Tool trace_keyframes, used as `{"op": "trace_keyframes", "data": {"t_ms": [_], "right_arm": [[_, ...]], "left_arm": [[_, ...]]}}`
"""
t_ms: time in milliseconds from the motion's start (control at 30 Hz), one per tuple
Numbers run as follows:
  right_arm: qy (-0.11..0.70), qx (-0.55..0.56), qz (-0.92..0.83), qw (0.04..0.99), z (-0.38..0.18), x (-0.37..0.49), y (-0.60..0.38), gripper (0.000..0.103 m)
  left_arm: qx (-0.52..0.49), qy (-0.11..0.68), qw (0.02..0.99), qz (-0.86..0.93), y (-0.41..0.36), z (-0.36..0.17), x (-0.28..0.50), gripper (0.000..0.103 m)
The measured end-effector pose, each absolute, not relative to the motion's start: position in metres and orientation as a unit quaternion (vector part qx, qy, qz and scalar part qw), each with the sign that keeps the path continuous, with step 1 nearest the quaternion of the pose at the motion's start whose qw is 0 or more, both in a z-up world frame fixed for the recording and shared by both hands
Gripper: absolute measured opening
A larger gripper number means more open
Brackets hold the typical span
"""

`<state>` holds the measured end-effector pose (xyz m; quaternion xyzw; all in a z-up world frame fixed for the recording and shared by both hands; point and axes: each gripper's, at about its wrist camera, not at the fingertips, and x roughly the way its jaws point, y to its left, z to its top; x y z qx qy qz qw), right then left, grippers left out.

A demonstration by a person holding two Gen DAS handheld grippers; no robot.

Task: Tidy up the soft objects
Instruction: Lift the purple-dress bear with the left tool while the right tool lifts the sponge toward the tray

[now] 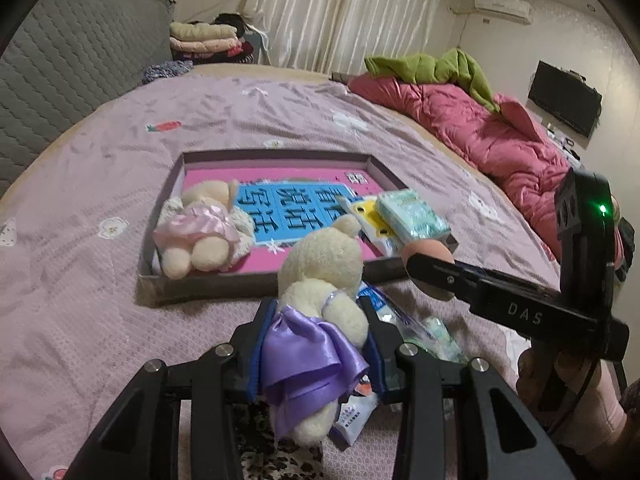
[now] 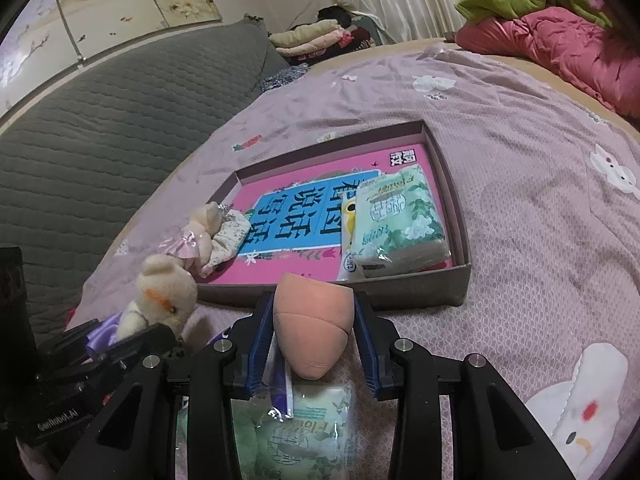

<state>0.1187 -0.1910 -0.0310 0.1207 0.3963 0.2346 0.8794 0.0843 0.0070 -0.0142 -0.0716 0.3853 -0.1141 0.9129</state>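
Observation:
My left gripper point(image 1: 318, 304) is shut on a cream plush toy in a purple dress point(image 1: 324, 264), held just before the near rim of a shallow box point(image 1: 256, 282) with a pink and blue floor. The right wrist view shows the same plush toy point(image 2: 164, 296) at lower left. My right gripper point(image 2: 314, 300) is shut on a peach sponge point(image 2: 312, 324), also short of the box rim point(image 2: 400, 296). Inside the box lie a plush toy in a pink dress point(image 1: 200, 232) at the left and a green tissue pack point(image 2: 400, 224) at the right.
More tissue packs point(image 2: 304, 432) lie on the lilac bedspread point(image 1: 100, 280) under the grippers. A pink quilt point(image 1: 500, 136) with a green blanket point(image 1: 440, 64) is heaped at the far right. A grey quilted headboard point(image 1: 60, 72) and folded clothes point(image 1: 204, 38) stand at the far left.

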Motion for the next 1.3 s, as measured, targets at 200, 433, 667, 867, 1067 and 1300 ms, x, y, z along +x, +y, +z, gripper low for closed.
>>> {"op": "trace_keyframes", "data": {"t_ms": [200, 433, 667, 867, 1067, 1300], "right_arm": [[0.369, 0.11, 0.244, 0.89, -0.019, 0.113, -0.188, 0.039], [0.349, 0.092, 0.259, 0.896, -0.011, 0.107, -0.178, 0.04], [0.341, 0.089, 0.254, 0.901, -0.009, 0.108, -0.176, 0.04], [0.328, 0.086, 0.243, 0.909, -0.004, 0.108, -0.178, 0.04], [0.316, 0.079, 0.231, 0.917, 0.0, 0.109, -0.179, 0.04], [0.306, 0.082, 0.224, 0.922, 0.003, 0.113, -0.181, 0.04]], "left_arm": [[-0.079, 0.375, 0.917, -0.108, 0.009, -0.009, 0.083, 0.04], [-0.099, 0.369, 0.918, -0.104, 0.015, -0.006, 0.085, 0.04], [-0.107, 0.355, 0.924, -0.091, 0.019, -0.002, 0.091, 0.04], [-0.111, 0.348, 0.927, -0.087, 0.022, 0.0, 0.097, 0.04], [-0.11, 0.342, 0.93, -0.08, 0.023, 0.0, 0.104, 0.04], [-0.11, 0.339, 0.932, -0.065, 0.028, 0.0, 0.113, 0.04]]}}
